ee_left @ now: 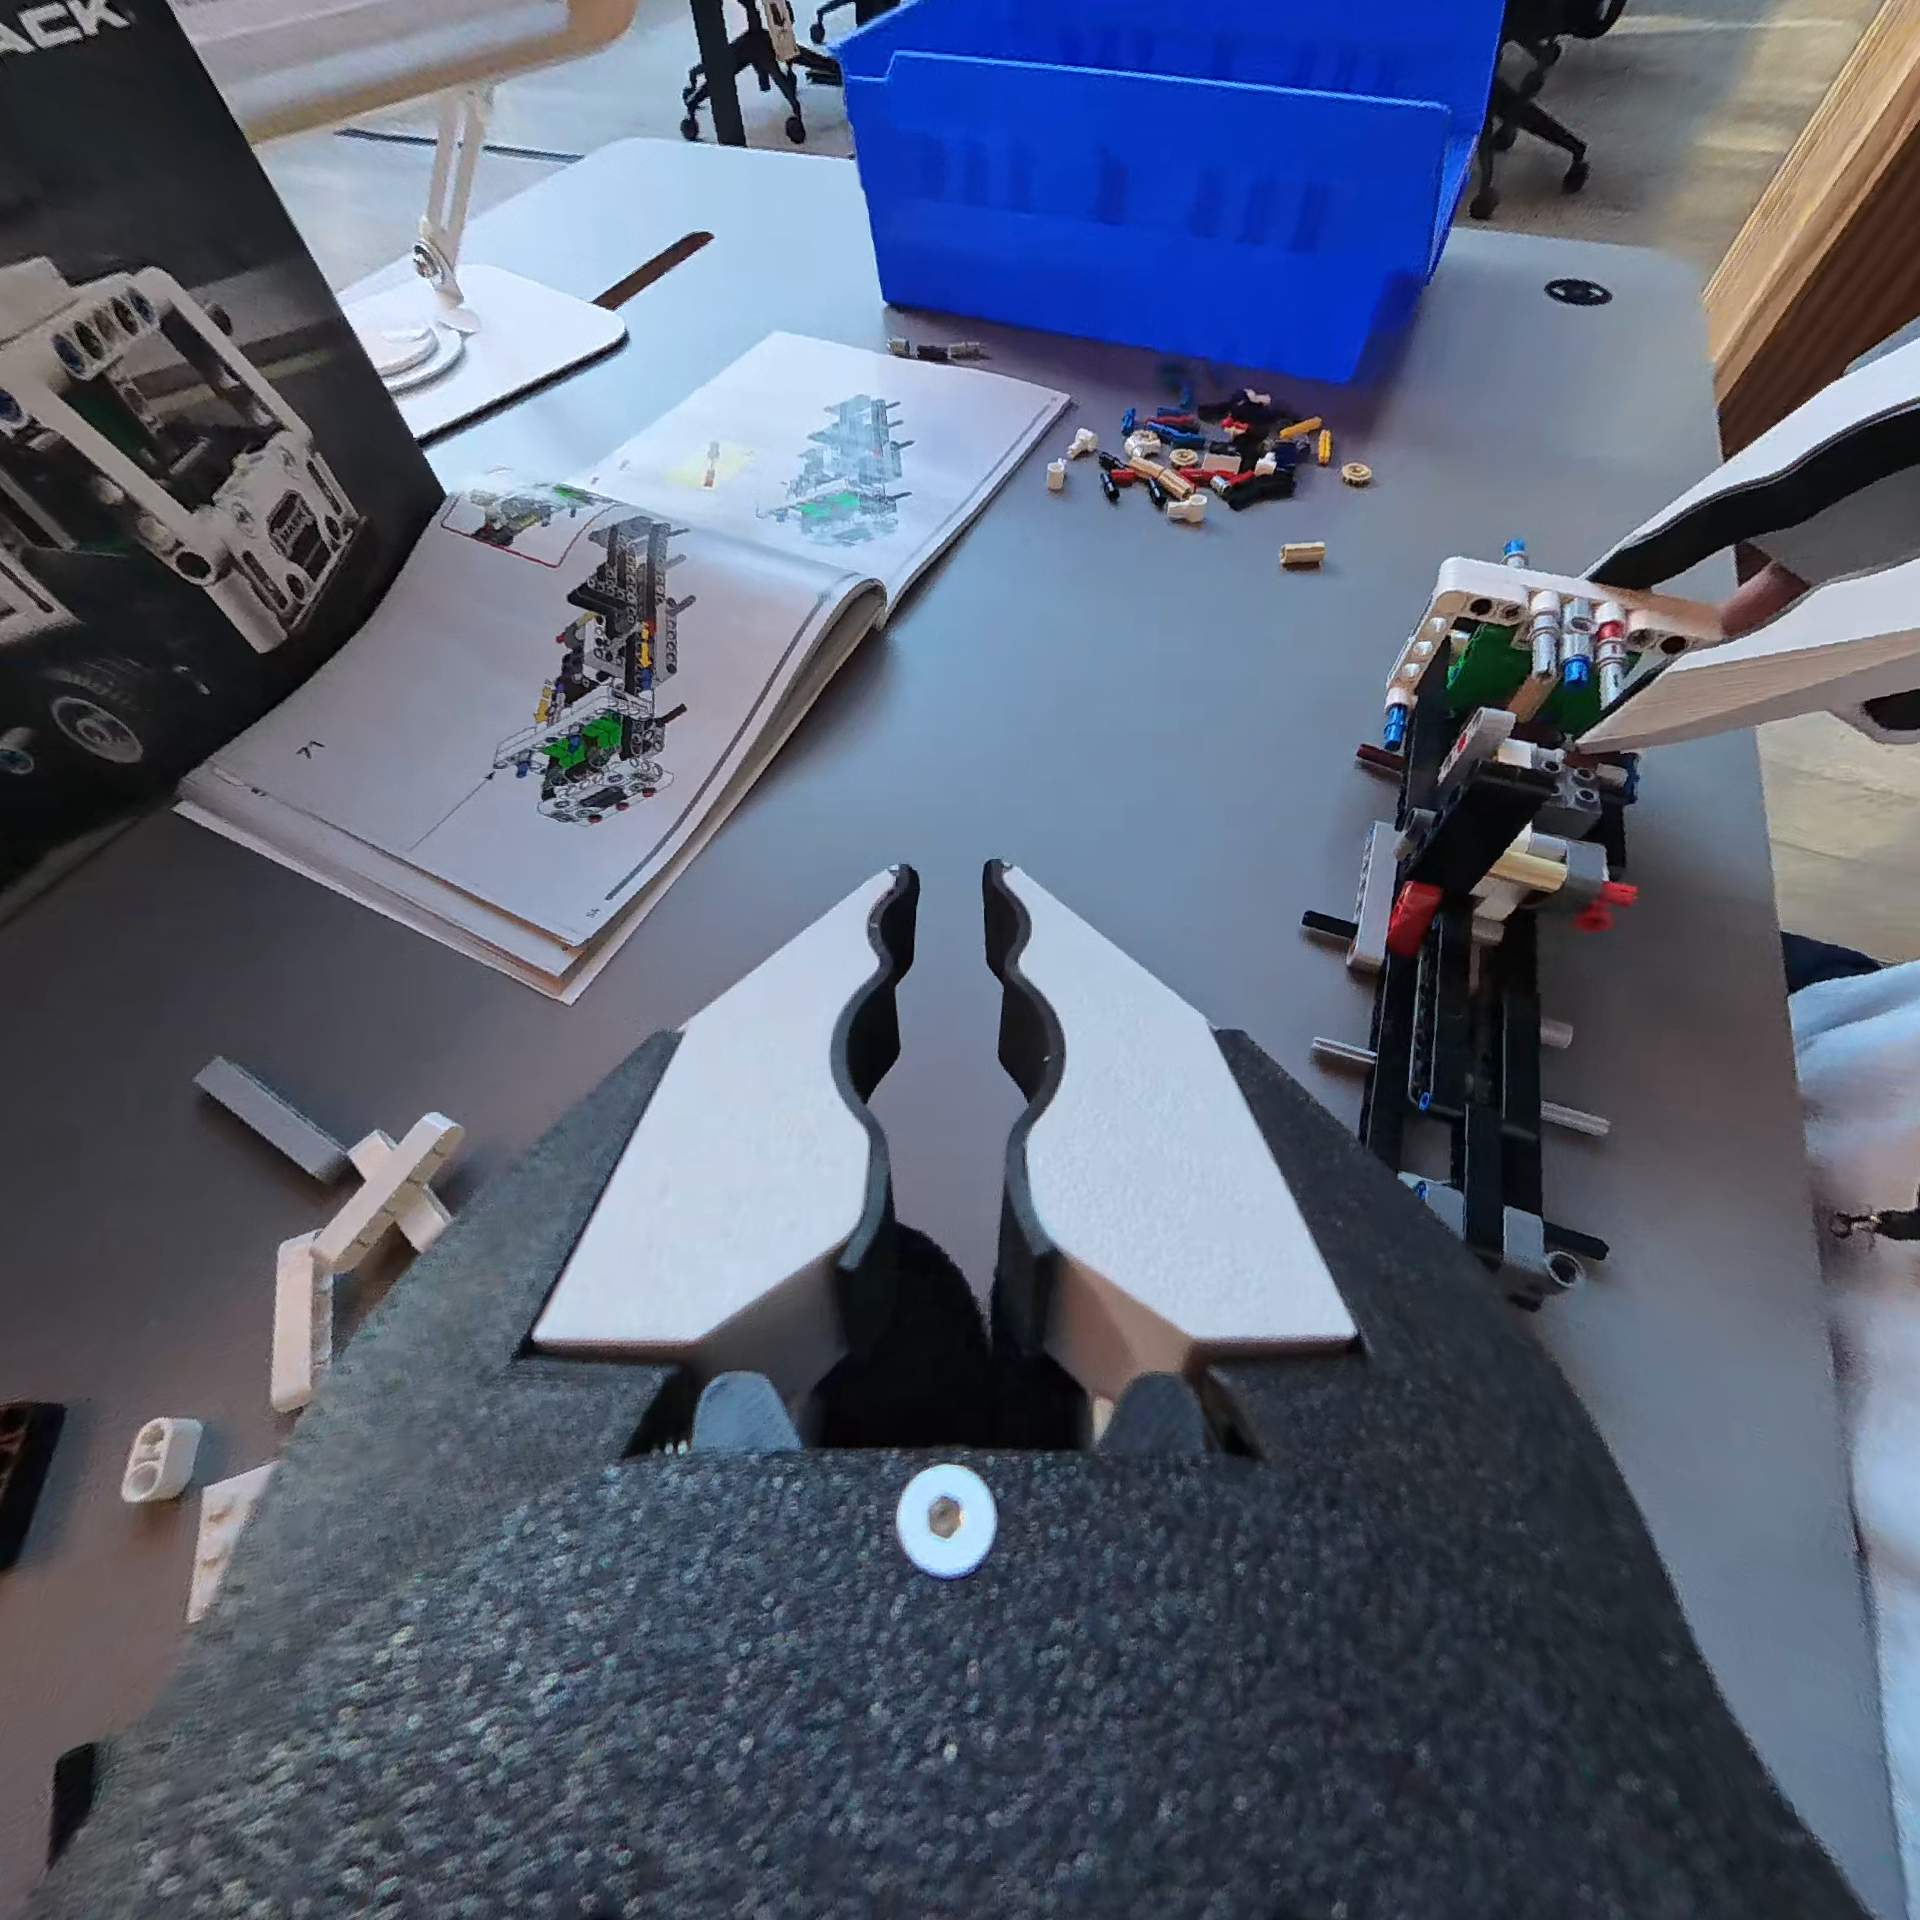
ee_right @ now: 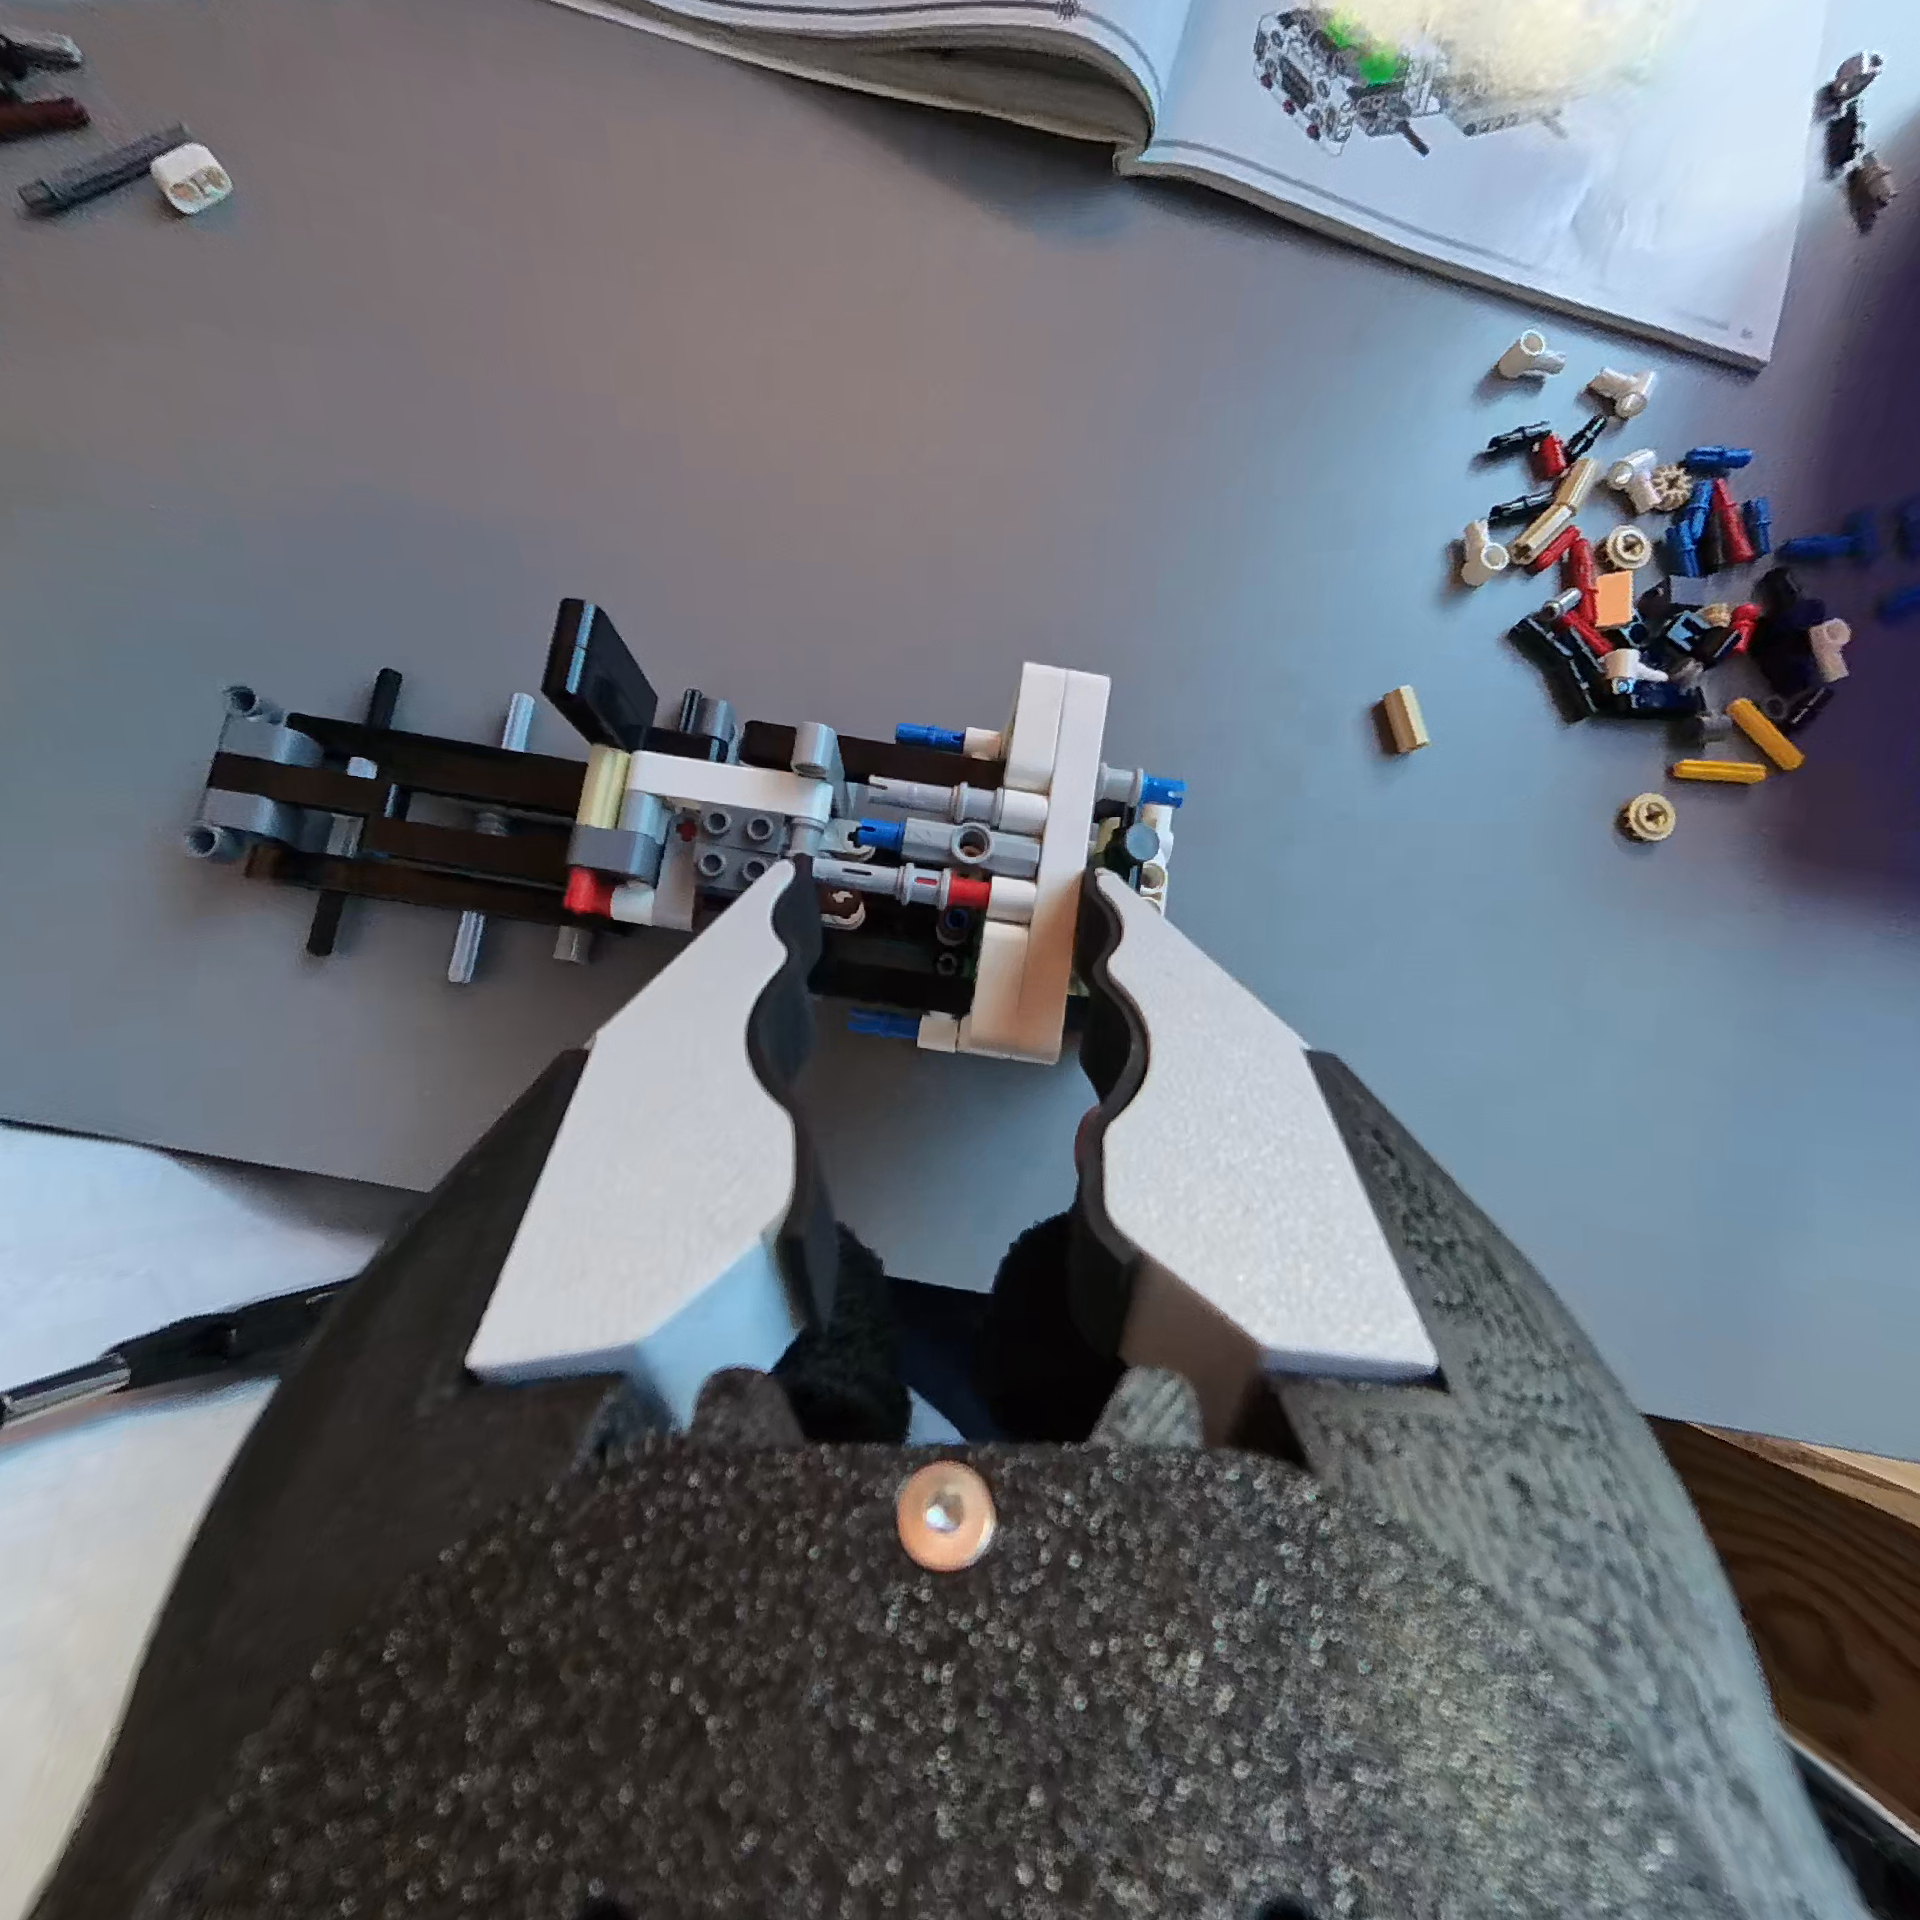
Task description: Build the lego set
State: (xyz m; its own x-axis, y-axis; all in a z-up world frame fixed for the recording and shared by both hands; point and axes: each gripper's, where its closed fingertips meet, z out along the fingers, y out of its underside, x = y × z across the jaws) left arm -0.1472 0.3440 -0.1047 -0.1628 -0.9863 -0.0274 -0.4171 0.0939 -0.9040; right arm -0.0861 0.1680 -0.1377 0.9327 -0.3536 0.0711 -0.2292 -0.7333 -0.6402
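- The grey table (ee_left: 1039,675) is lying wide and bare ahead of the left gripper (ee_left: 951,873); its edge is running just behind the right gripper (ee_right: 940,878).
- The lego model (ee_right: 727,821), a long black frame with a white block at one end, is lying flat under the right gripper.
- The right gripper's fingers are standing wide apart, straddling the white block, maybe touching it.
- The left gripper is hovering almost closed, holding nothing.
- Loose pieces (ee_right: 1662,592) are lying to the right of the right gripper.

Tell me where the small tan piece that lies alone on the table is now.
In the right wrist view the tan piece lies on the grey table, right of the lego model and just left of the pile of small parts.
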